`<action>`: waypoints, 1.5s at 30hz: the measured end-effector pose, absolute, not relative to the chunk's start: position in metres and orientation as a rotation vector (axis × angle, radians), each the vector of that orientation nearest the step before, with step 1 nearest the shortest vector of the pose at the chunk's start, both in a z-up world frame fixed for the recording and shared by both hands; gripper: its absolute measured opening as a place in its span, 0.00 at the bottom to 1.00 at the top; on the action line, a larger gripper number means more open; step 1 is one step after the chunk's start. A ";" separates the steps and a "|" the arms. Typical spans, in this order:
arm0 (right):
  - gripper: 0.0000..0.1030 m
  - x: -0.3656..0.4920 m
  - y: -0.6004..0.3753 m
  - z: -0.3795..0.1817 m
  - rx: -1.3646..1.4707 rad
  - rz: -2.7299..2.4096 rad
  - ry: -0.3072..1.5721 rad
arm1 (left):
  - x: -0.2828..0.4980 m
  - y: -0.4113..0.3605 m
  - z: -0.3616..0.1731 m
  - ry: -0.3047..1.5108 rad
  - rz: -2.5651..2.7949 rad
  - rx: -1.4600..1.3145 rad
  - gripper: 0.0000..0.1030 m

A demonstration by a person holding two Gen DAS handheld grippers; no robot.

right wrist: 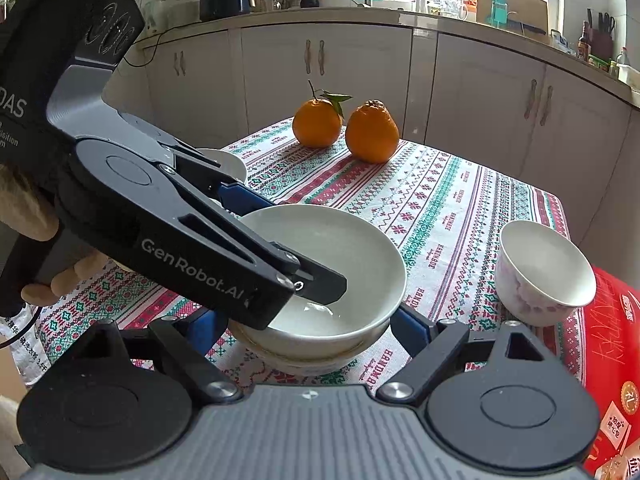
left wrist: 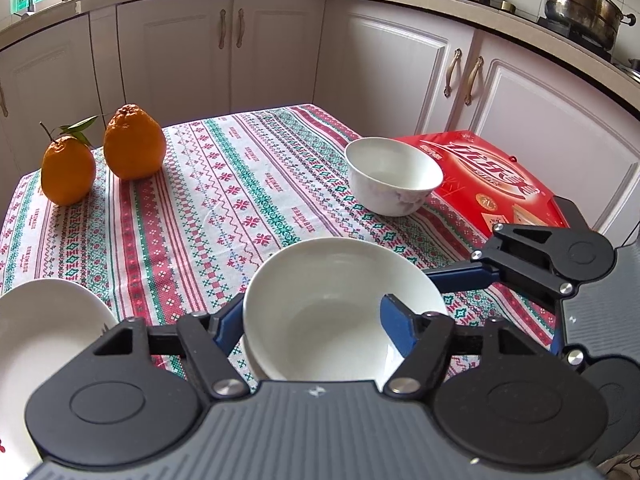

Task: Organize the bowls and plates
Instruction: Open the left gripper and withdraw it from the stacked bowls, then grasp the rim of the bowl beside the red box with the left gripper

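A white bowl (left wrist: 320, 300) (right wrist: 344, 256) sits stacked in another bowl (right wrist: 304, 356) on the patterned tablecloth. My left gripper (left wrist: 308, 320) has one finger outside the near rim and one inside the bowl, clamped on the rim; in the right wrist view it reaches in from the left (right wrist: 276, 240). My right gripper (right wrist: 304, 328) is open, its blue fingers either side of the lower bowl's base; in the left wrist view it shows at the right (left wrist: 480, 276). A small flowered bowl (left wrist: 394, 176) (right wrist: 544, 272) stands apart. A white plate (left wrist: 44, 328) (right wrist: 228, 162) lies at the left.
Two oranges (left wrist: 134, 144) (right wrist: 372, 132) stand at the table's far side. A red box (left wrist: 500, 184) (right wrist: 612, 352) lies at the right edge by the small bowl. Kitchen cabinets (left wrist: 248, 52) ring the table (left wrist: 208, 208).
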State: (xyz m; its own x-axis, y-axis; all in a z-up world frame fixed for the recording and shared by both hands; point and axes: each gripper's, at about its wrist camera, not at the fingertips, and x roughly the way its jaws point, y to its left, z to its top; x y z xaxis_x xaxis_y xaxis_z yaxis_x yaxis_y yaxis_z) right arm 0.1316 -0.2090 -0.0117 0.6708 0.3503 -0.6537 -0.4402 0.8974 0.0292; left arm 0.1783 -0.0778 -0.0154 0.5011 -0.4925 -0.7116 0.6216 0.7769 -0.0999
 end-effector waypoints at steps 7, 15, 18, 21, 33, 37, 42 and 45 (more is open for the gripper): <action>1.00 0.124 -0.214 -0.006 -0.135 0.439 0.675 | 0.176 -0.072 -0.012 0.782 -0.667 0.168 0.88; 1.00 0.113 -0.228 -0.003 -0.137 0.391 0.667 | 0.171 -0.073 0.001 0.757 -0.665 0.181 0.92; 1.00 0.107 -0.237 0.001 -0.141 0.363 0.655 | 0.170 -0.078 0.007 0.738 -0.675 0.203 0.92; 1.00 0.102 -0.249 0.004 -0.148 0.330 0.643 | 0.172 -0.085 0.012 0.733 -0.693 0.217 0.92; 1.00 0.115 -0.289 -0.009 -0.173 0.217 0.665 | 0.194 -0.133 0.023 0.740 -0.785 0.313 0.92; 1.00 0.128 -0.299 -0.016 -0.168 0.195 0.681 | 0.212 -0.156 0.019 0.749 -0.809 0.352 0.92; 1.00 0.144 -0.312 -0.025 -0.164 0.167 0.689 | 0.236 -0.183 0.009 0.771 -0.840 0.378 0.91; 1.00 0.153 -0.319 -0.028 -0.160 0.164 0.689 | 0.247 -0.195 0.004 0.782 -0.863 0.373 0.91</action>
